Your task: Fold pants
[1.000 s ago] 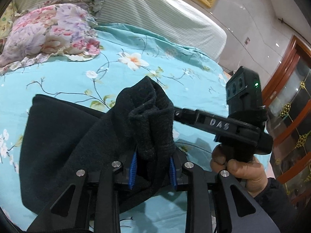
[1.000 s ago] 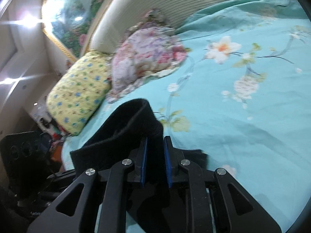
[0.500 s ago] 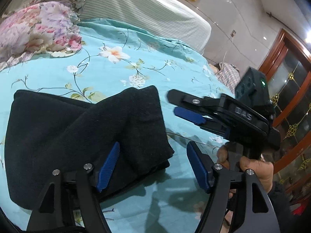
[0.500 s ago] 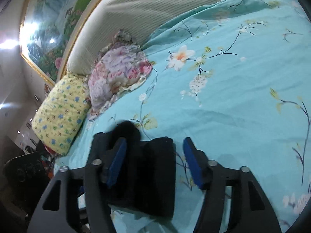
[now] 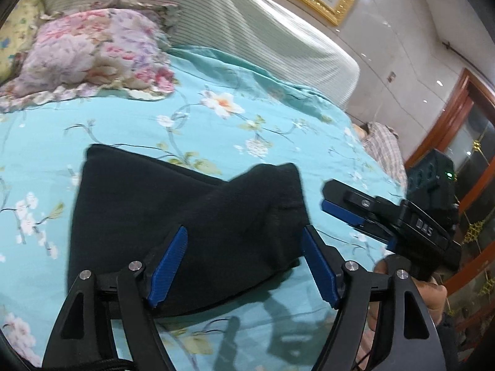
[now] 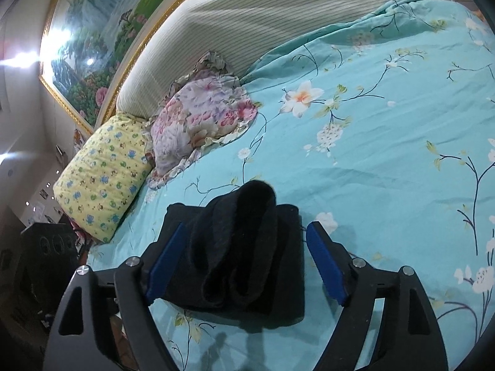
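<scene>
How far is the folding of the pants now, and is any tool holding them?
Done: the pants lie folded in a compact stack on the bed. In hand: nothing; the left tool and the right tool have just been opening, and their pads stand clear of the cloth. Left: the top layer bulges in a loose hump, so it may need pressing flat.

A home bedroom. A bed (image 6: 386, 160) spread with a turquoise flowered sheet has a striped padded headboard (image 6: 247, 21) and two patterned pillows (image 6: 198, 120) at its head. A gilt-framed landscape painting (image 6: 92, 46) hangs above, and a wooden door (image 5: 464, 130) stands off the far corner.
</scene>
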{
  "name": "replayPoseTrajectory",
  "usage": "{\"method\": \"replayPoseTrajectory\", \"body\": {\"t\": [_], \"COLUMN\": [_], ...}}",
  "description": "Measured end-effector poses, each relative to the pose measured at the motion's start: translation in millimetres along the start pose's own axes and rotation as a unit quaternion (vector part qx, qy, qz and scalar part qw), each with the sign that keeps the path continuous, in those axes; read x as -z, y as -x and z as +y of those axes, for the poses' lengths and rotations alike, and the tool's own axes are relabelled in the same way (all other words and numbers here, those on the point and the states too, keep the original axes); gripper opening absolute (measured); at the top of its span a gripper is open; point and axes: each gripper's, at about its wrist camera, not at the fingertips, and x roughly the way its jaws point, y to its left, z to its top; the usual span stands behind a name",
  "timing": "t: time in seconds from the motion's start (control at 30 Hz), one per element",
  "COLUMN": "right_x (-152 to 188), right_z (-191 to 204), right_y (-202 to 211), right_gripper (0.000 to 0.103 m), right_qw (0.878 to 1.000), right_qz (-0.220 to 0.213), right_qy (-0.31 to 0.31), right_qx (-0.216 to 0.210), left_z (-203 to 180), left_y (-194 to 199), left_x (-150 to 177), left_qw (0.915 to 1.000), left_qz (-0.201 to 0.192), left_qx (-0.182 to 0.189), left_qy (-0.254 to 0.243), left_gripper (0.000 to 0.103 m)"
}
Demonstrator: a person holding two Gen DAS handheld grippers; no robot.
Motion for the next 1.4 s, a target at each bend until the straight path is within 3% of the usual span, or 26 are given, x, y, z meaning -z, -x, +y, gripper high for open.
{"method": "replayPoseTrajectory", "body": {"t": [0.33,0.8,1.4], "right_x": [16,24,31], "right_z": [30,38,20], "right_y": [-6,-10,-21], "right_gripper": [0.084,0.085,0.086], "right_qw": [0.997,0.997,0.996], "right_qz": [0.008,0.009,0.026], "right_qy": [0.045,0.035,-0.008], "right_qx": [0.054,0.071,0.08], "left_z": [50,92,112], "left_y": [16,24,8], "left_x": [-4,-2,-1], "left_qw": [0.9977,0.9935,0.9904], "left_qz": [-0.011,-0.014,0.004], "left_qx": [-0.035,-0.048,-0.045], "left_qy": [0.057,0.102,0.13], "left_gripper": [0.078,0.079,0.08]}}
